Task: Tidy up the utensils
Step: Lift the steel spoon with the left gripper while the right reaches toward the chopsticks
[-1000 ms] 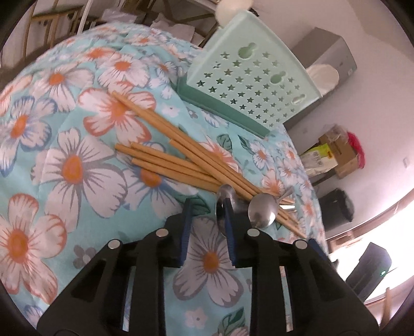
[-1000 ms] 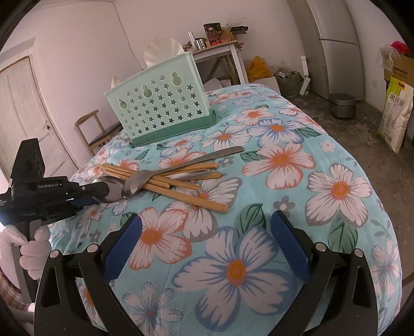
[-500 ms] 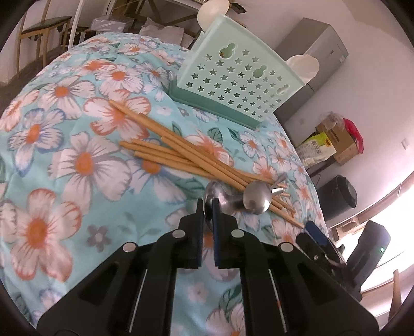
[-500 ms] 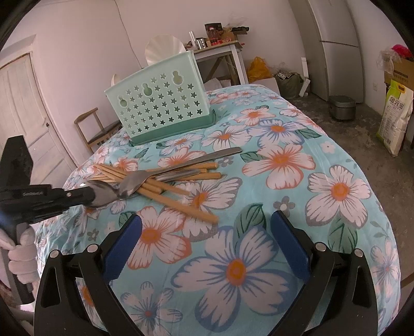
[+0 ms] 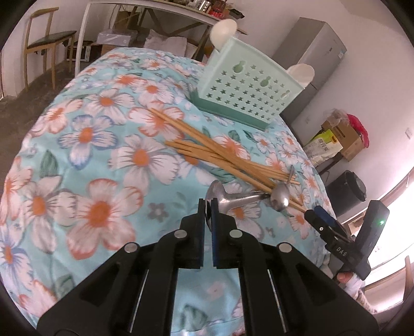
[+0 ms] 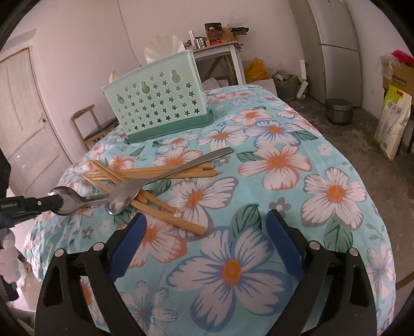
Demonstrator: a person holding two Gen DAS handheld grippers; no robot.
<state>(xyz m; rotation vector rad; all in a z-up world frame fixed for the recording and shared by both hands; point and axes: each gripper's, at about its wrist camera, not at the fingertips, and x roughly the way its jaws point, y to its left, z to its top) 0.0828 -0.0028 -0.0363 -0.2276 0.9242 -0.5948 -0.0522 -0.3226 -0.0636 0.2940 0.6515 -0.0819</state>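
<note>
My left gripper point(image 5: 207, 206) is shut on the bowl of a metal spoon point(image 5: 220, 193), whose handle runs right under the wooden chopsticks point(image 5: 207, 150). A second spoon point(image 5: 280, 197) lies on that pile. Behind them stands a mint star-holed utensil basket point(image 5: 248, 90). In the right wrist view the left gripper point(image 6: 38, 204) holds the first spoon point(image 6: 64, 200) at the left, beside the second spoon point(image 6: 124, 199), the chopsticks point(image 6: 168, 173) and the basket point(image 6: 157, 103). My right gripper point(image 6: 205, 219) hovers over the floral tablecloth point(image 6: 284, 168), its jaws closing slightly with nothing between them.
The round table's edge drops off close on every side. A wooden chair point(image 5: 44, 41) and a white side table point(image 5: 155, 13) stand beyond it. A fridge point(image 6: 333, 46), a black pot point(image 6: 339, 109) and a sack point(image 6: 393, 124) are on the floor side.
My left gripper shut on the spoon's bowl and drew it back out of the chopstick pile, slightly up. The right gripper stayed put; its jaws narrowed a little.
</note>
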